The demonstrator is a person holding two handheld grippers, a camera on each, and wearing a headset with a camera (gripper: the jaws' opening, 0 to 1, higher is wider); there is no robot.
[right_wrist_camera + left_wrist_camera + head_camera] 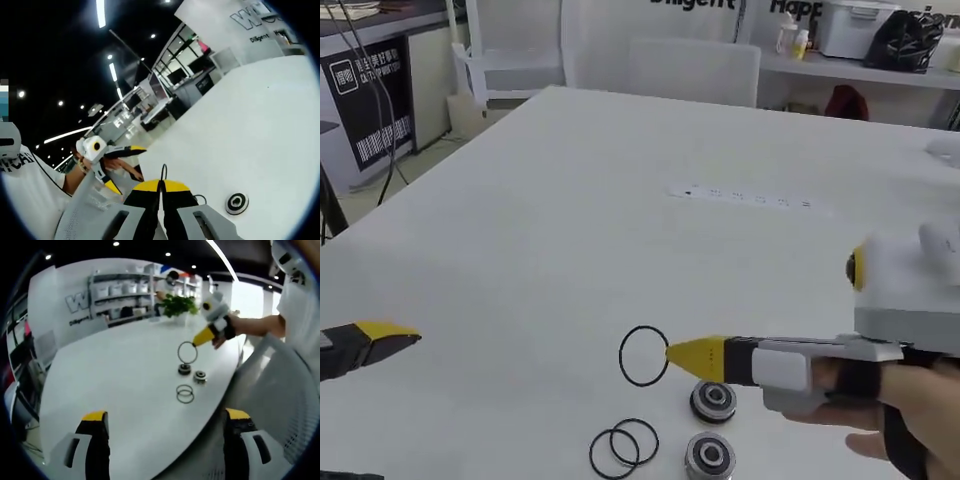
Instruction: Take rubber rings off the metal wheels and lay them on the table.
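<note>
In the head view, the right claw [670,352] comes in from the right with its yellow wedge tips pressed together on a thin black rubber ring [621,357]. The ring is a plain round hoop that stands out beyond the tips over the smooth white tabletop [570,220]. Just under the claw's black shank sits a metal wheel [713,401], a squat disc with a shiny hub and a dark outer band. A second wheel [709,457] of the same kind lies nearer the person. Two loose rings [624,448] lie flat and overlapping, below and a little left of the tips. The left claw [390,338] pokes in well away at the left edge; I cannot tell its spread from here. A flat white power strip [745,196] lies far beyond the right claw.

In the left gripper view, the left claw's own two jaws rise far apart, black with yellow caps and nothing between them. Ahead of them, the overlapping rings lie closest and the two wheels come next. The right claw is beyond those, lifting the hoop clear of the surface. A leafy green plant [177,305] stands further back.

In the right gripper view, the right claw's jaws meet in a tight seam and a sliver of black rubber rises from it. One wheel [236,202] lies to the right of the tips, with concentric bright and dark circles on its face.
</note>
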